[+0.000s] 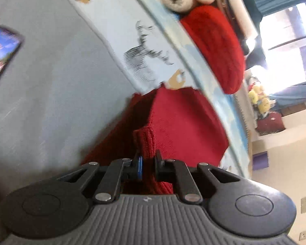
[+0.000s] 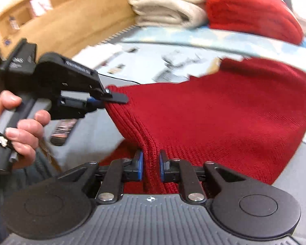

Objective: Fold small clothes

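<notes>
Pinching the ribbed red knit garment (image 2: 224,122), left claw (image 1: 148,161) and right claw (image 2: 151,161) both clamp its hem

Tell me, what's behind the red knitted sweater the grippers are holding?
Behind the red knitted sweater sit a folded cream knit and a folded red knit on a pale blue printed sheet. The sheet directly behind the sweater is hidden.

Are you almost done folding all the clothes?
Partly. A cream knit and a red knit already sit folded at the back of the bed. Right now the left claw and the right claw each pinch the ribbed edge of a red sweater, lifting it. That sweater is not folded yet, so folding it and setting it with the others is left.
</notes>
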Motion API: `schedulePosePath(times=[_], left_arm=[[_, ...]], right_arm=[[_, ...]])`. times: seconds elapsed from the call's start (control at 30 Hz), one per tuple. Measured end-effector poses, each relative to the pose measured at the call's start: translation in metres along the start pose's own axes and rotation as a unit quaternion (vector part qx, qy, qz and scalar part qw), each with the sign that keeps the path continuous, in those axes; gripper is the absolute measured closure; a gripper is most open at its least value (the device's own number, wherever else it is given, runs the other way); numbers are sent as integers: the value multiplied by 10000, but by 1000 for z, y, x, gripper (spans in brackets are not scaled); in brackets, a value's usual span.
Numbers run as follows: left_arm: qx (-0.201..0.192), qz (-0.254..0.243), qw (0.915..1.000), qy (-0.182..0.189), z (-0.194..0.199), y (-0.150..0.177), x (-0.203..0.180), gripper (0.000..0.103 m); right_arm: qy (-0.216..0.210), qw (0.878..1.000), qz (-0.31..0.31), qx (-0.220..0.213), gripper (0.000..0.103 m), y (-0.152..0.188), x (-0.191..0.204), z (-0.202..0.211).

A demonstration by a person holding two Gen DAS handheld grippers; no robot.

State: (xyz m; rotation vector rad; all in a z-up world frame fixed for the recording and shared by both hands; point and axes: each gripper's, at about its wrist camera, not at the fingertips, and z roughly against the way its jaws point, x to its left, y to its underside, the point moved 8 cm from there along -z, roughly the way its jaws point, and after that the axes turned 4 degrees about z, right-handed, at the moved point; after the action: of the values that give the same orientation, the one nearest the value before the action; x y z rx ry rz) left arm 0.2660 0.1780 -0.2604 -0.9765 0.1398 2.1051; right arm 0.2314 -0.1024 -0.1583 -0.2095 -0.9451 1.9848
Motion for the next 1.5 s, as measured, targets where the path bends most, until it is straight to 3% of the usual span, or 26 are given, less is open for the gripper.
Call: schedulePosePath(times=[0.1,0.23,0.33,0.4,0.5,0.6,0.63,0.7,0.73,0.8,0.87,0.93,1.07,1.17,1.33,1.43,1.5], left_arm=[[125,-260,9984,-492,-1,15,21,92],[611,-366,9914,-1095,-34,26,51,91],[550,-346,9923,-1055,-31,22,46,83],[332,-305,9923,-1150,-20,17,43,67],[-17,-447,9926,-1129,-5,8,26,52],[-190,-796,9926,-902,-4,3,2,52],[-132,-882,9921,-880,-8,4,-5,52],[24,-1013,9915,-820,-17,12,-13,52],[117,-1125,9902,-826,-24,18,-14,51],[309,-1254,9861,-1050,-40,28,-6,50],[473,-1381,9792,-1408,-53,35,7,53],[443,-1473,9776,-1434,-55,34,8,52],[459,-1545,9767,-1415,-56,31,10,52],[468,-1649,9739,-1491,-61,32,5,50],[474,-1906,9669,-1628,-70,35,0,45],[446,-2002,9648,-1645,-72,37,-2,43],[421,-2059,9638,-1639,-72,38,-3,43]], right_arm=[[-203,9996,36,181,87,13,11,0],[-261,9969,128,727,86,50,18,-31],[-259,9964,58,811,78,65,17,-48],[-408,9957,-258,788,64,60,17,-43],[-705,9921,-796,662,59,49,13,-26],[-939,9890,-1114,245,62,35,5,-18],[-853,9913,-929,375,66,38,6,-25],[-752,9895,-482,1134,69,62,14,-48],[-667,9904,-259,1184,70,72,19,-54],[-615,9932,-91,984,69,76,25,-54],[-719,9919,-424,963,70,71,20,-49],[-849,9896,-780,864,70,57,6,-37],[-40,9960,-884,111,70,2,-63,-9],[831,9935,-737,-238,68,-56,-127,-16],[1338,9893,-445,-367,68,-141,-210,-96],[1735,9835,-448,-253,72,-163,-248,-147],[2194,9743,-500,-20,79,-160,-272,-180]])
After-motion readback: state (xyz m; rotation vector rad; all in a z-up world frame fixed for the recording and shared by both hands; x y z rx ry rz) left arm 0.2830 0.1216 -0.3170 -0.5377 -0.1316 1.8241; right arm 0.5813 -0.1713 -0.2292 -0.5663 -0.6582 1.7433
